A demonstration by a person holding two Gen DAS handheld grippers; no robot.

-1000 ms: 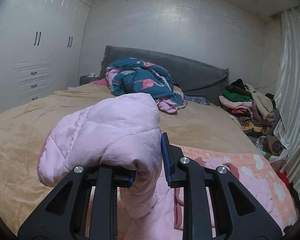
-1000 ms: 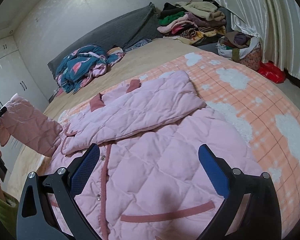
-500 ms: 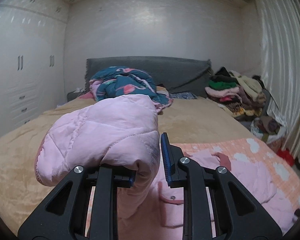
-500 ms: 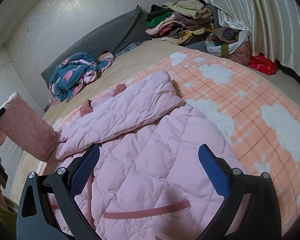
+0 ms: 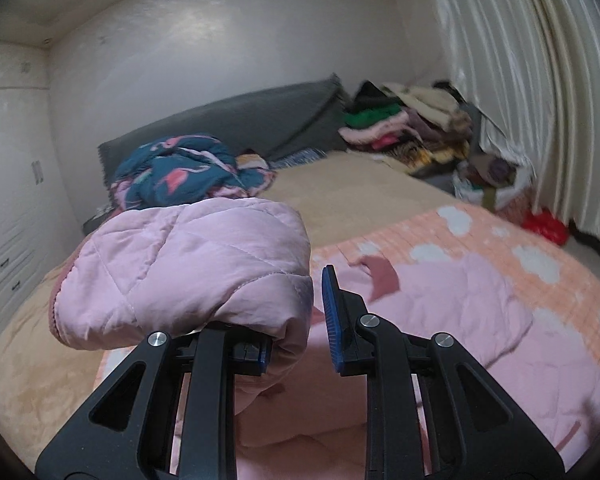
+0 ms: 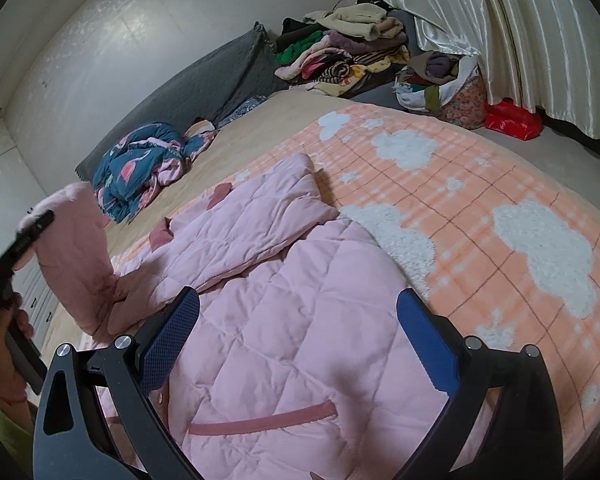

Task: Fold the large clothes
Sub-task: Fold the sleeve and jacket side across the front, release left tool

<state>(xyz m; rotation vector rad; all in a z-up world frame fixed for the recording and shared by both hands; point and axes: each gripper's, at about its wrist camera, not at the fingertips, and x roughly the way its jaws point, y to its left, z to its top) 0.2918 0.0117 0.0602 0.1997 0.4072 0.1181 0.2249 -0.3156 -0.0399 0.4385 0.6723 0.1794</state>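
Lying across the near half of the bed, a peach blanket (image 6: 480, 184) with white fleecy cloud patches carries the pink quilted jacket (image 6: 284, 320), which is spread flat with one sleeve (image 6: 256, 216) folded over the chest. The second sleeve (image 5: 188, 264) is raised off the bed: the left gripper (image 5: 300, 320) has it between its blue-padded fingers, with the puffy cuff bulging over the left finger and a visible gap before the right one. The right gripper (image 6: 300, 340) hangs over the jacket body with its fingers spread wide and nothing between them.

Surroundings noted:
- One tan bed cover (image 5: 352, 188), plush, beyond the blanket.
- One crumpled teal garment (image 6: 140, 164) with pink flamingo print, at the foot of the grey padded headboard (image 5: 228, 120). It lies well apart from the jacket.
- One stack of folded clothes (image 6: 340, 52), mixed colours, beside the headboard.
- One floral fabric bag (image 6: 444, 88), stuffed with clothing, on the floor, and one red plastic bag (image 6: 512, 120) just beside it.
- White satin curtains (image 6: 520, 28), pleated, behind both bags.
- White wardrobe doors (image 5: 8, 184) at the left wall.

Jacket details: diamond quilting, two darker pink pocket flaps near the collar end, one darker pink pocket trim (image 6: 264, 420) low on the front, snap buttons along the opening. The raised sleeve blocks part of the left camera's view of the teal garment.
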